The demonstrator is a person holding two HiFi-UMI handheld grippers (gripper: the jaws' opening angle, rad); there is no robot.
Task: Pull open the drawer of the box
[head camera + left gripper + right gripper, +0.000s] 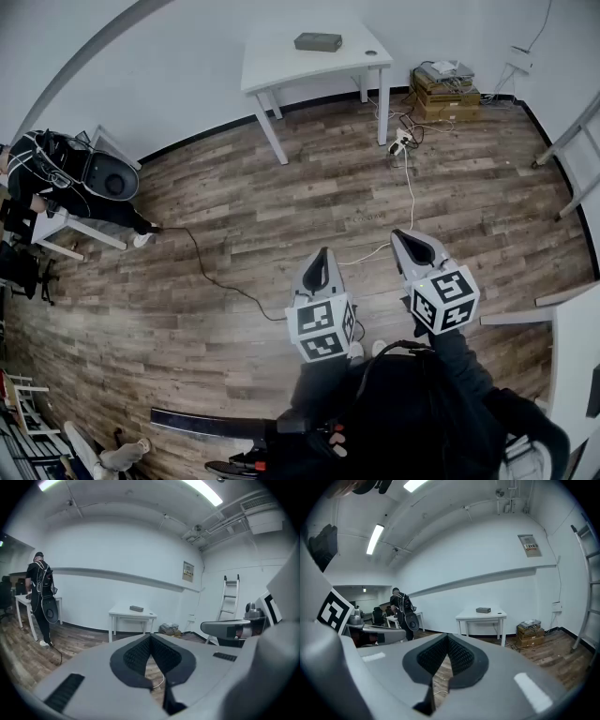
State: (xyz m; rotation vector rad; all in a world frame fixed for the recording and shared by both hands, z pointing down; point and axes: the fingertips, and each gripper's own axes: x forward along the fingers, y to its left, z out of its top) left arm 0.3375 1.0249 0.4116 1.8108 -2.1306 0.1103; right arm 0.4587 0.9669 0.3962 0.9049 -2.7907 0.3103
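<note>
Person in black sleeves and white shoes, at 6 o'clock in the head view. The left tool and right tool are grey, with black ribbed pads. Each carries a white cube with black square markers.

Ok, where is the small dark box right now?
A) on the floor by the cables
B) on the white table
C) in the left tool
B: the box sits on the white table, far from the left tool and right tool, both shut and empty.
</note>
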